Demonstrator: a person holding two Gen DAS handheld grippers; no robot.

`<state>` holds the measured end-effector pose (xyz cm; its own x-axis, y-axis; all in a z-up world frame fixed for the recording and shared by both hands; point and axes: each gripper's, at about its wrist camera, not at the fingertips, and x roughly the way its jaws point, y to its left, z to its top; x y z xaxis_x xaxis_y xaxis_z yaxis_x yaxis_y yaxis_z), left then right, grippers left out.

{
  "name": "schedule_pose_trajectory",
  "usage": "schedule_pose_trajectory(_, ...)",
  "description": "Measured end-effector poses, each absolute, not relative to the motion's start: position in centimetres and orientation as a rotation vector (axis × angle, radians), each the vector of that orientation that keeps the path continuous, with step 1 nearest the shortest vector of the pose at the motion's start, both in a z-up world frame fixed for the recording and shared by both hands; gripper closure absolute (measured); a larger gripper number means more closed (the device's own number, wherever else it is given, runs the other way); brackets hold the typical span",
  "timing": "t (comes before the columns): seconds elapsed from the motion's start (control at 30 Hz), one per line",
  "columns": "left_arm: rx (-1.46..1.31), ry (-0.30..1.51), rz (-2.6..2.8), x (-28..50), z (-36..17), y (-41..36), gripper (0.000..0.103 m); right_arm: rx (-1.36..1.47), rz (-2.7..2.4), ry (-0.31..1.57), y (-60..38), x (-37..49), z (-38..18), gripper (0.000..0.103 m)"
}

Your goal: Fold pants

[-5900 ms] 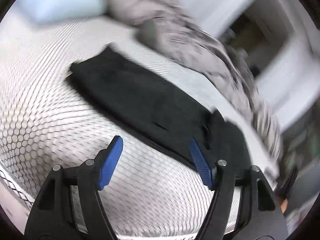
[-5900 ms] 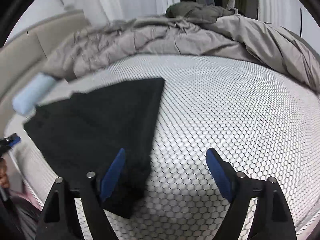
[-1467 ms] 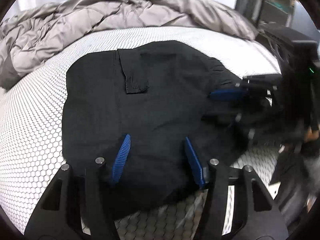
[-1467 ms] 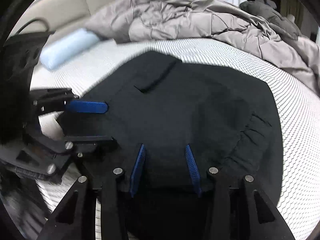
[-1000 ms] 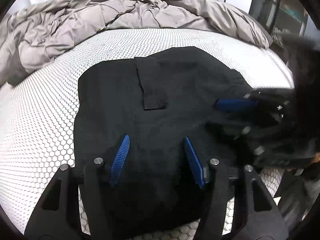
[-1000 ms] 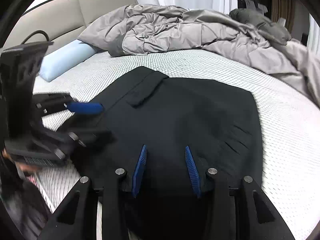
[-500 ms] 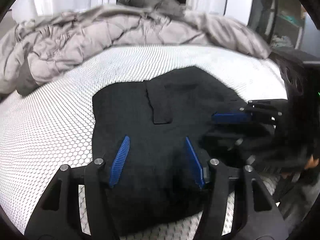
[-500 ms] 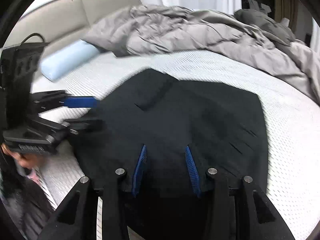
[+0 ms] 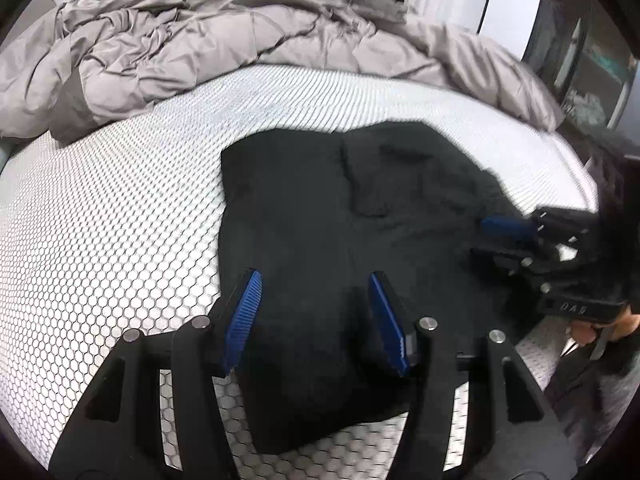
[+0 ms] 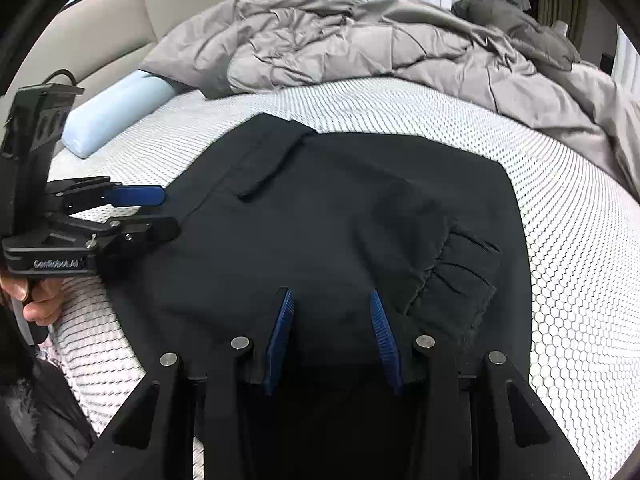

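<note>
folded pants point(image 10: 340, 220), blue pillow point(image 10: 112, 116) in right view only

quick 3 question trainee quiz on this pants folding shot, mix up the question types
1. True or false: the black pants lie in a folded bundle on the white mattress.
2. What lies bunched along the far side of the bed? A) grey comforter B) red towel C) cardboard box
3. Fill in: the light blue ____ lies by the headboard.

Key:
1. True.
2. A, the grey comforter.
3. Pillow.
</note>
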<state>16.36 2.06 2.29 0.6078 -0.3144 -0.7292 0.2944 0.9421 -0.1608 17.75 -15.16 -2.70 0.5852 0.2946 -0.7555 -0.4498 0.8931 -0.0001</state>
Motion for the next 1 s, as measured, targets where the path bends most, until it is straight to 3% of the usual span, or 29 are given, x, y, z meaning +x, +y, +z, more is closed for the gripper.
schedule_pose_trajectory(0.27, 0.059, 0.922, -0.38, 19.9, 0.6, -2.1, 0.049, -0.123, 0.51, 0.898, -12.5, 20.7, -3.5, 0.062)
schedule_pose_trajectory(0.6, 0.045, 0.899, -0.315, 18.1, 0.5, 0.8, 0.05, -0.259, 0.403, 0.847, -15.8, 18.3, -3.5, 0.066)
schedule_pose_trajectory(0.67, 0.025, 0.884, -0.311, 17.5, 1.2, 1.2, 0.056, -0.25, 0.405, 0.833, -15.6, 17.9, -2.9, 0.065)
schedule_pose_trajectory(0.83, 0.016, 0.848, -0.354, 20.1, 3.2, 0.3, 0.06, -0.136, 0.454, 0.825, -14.4, 19.8, -1.8, 0.065)
schedule_pose_trajectory(0.9, 0.042, 0.91, -0.349, 22.4, 2.0, -0.1, 0.07, -0.113, 0.471, 0.832, -12.8, 21.7, -1.9, 0.065)
schedule_pose_trajectory(1.0, 0.036, 0.941, -0.362, 24.2, 0.2, 0.2, 0.072, -0.147, 0.497, 0.943, -11.1, 23.8, -4.3, 0.065)
